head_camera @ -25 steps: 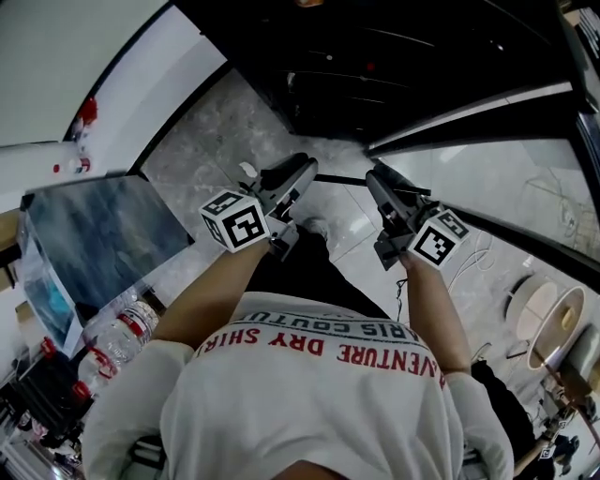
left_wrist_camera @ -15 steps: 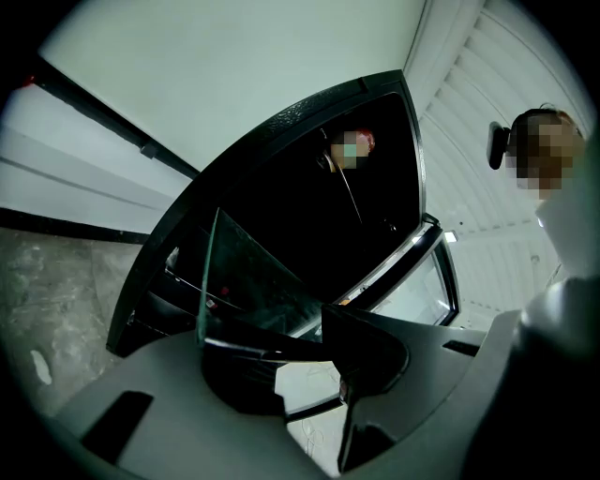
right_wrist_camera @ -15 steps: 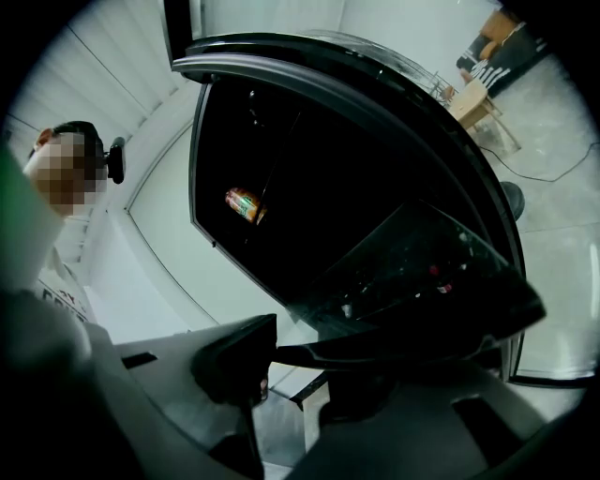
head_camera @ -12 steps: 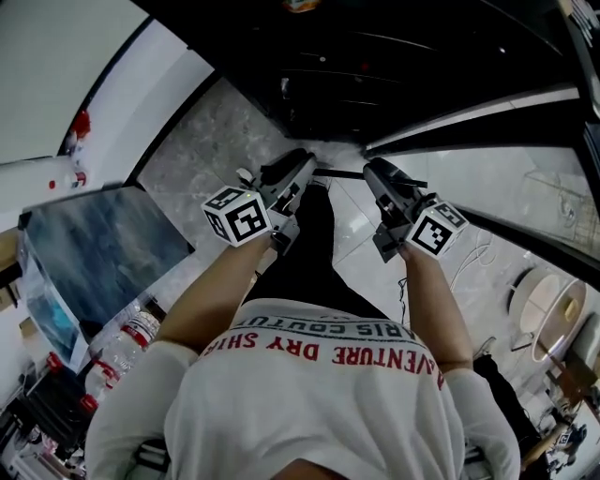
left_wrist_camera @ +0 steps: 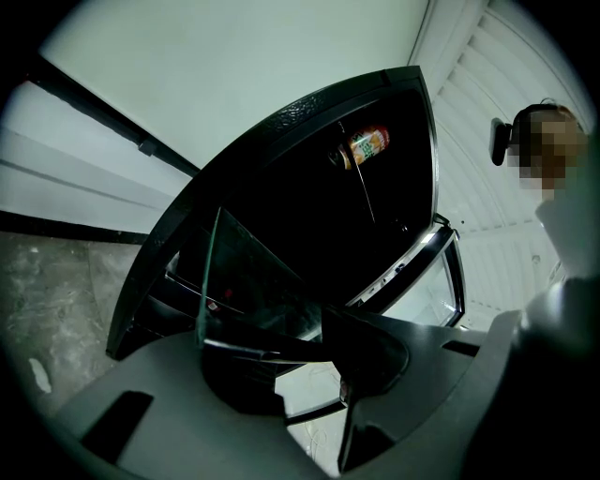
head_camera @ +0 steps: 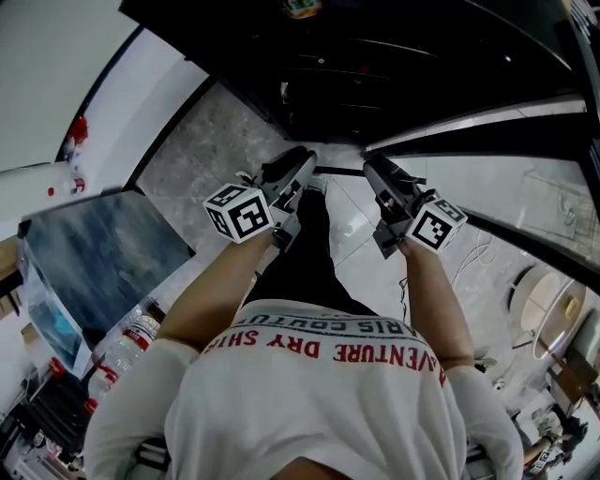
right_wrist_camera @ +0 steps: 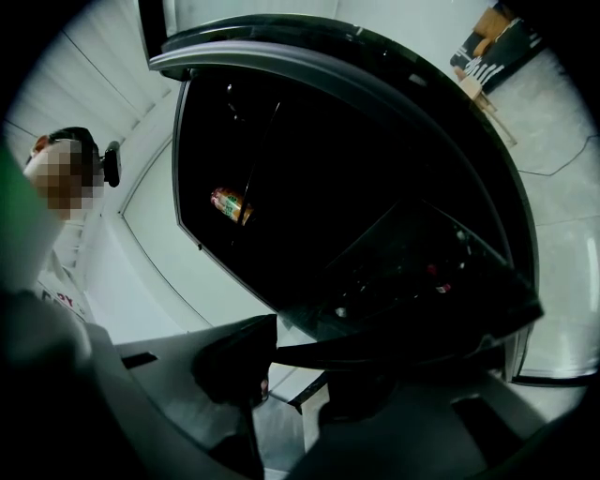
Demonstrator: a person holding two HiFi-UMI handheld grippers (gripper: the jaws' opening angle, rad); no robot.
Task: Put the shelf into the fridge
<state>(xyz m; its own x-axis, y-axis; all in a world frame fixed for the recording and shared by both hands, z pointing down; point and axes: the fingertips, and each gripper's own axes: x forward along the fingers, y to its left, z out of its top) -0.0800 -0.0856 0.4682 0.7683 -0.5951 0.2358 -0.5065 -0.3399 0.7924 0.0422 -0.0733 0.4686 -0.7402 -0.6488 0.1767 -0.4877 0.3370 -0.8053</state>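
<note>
The shelf is a clear glass pane with a dark front rim [head_camera: 338, 172], held level between both grippers in front of the open fridge [head_camera: 403, 66]. My left gripper [head_camera: 302, 167] is shut on the pane's left side; in the left gripper view the glass [left_wrist_camera: 246, 281] runs out from between the jaws [left_wrist_camera: 314, 349] toward the dark fridge interior [left_wrist_camera: 309, 197]. My right gripper [head_camera: 371, 171] is shut on the right side, where the shelf's dark rim [right_wrist_camera: 403, 352] lies across the jaws [right_wrist_camera: 298, 364]. A drink bottle [head_camera: 300, 7] lies high inside the fridge [right_wrist_camera: 356, 159].
The fridge door [head_camera: 487, 173] stands open on the right. A blue-grey table [head_camera: 98, 244] with water bottles [head_camera: 122, 345] beside it is at the left. Cables [head_camera: 561, 202] and round objects [head_camera: 542, 309] lie on the floor at the right. Marbled floor [head_camera: 211, 141] lies ahead.
Both grippers, with the shelf between them, have moved a little forward toward the fridge. The person's leg has swung forward under the shelf.
</note>
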